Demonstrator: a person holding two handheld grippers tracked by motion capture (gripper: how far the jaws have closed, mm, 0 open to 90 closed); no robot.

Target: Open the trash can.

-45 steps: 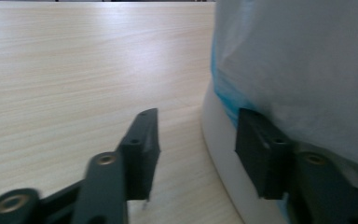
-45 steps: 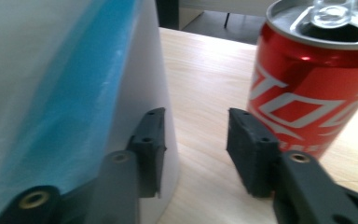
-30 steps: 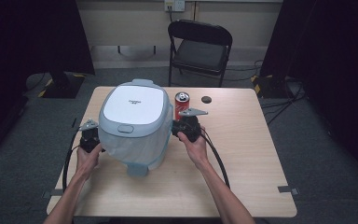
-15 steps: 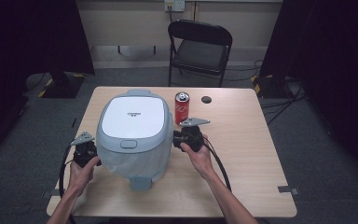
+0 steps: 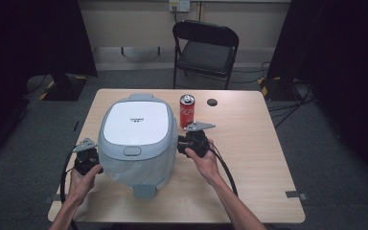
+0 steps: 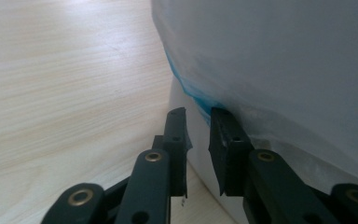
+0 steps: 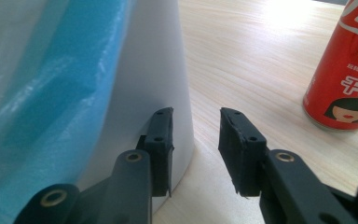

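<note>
I flank the white bin (image 5: pixel 136 139) on the table (image 5: pixel 249 158): my left gripper (image 6: pixel 197 140), jaws nearly closed on nothing, touches its bagged side; my right gripper (image 7: pixel 195 140), jaws just parting, empty, sits beside its base, cola can (image 7: pixel 347 70) beyond the right finger.

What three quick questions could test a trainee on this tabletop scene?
1. True or false: in the high view the red can stands left of the white appliance.
2. What lies on the table near the can? A) a spoon B) a small black disc C) a cup
3. Is anything between the right gripper's jaws?
Key: 1 false; 2 B; 3 no, they stand open beside the appliance.
</note>
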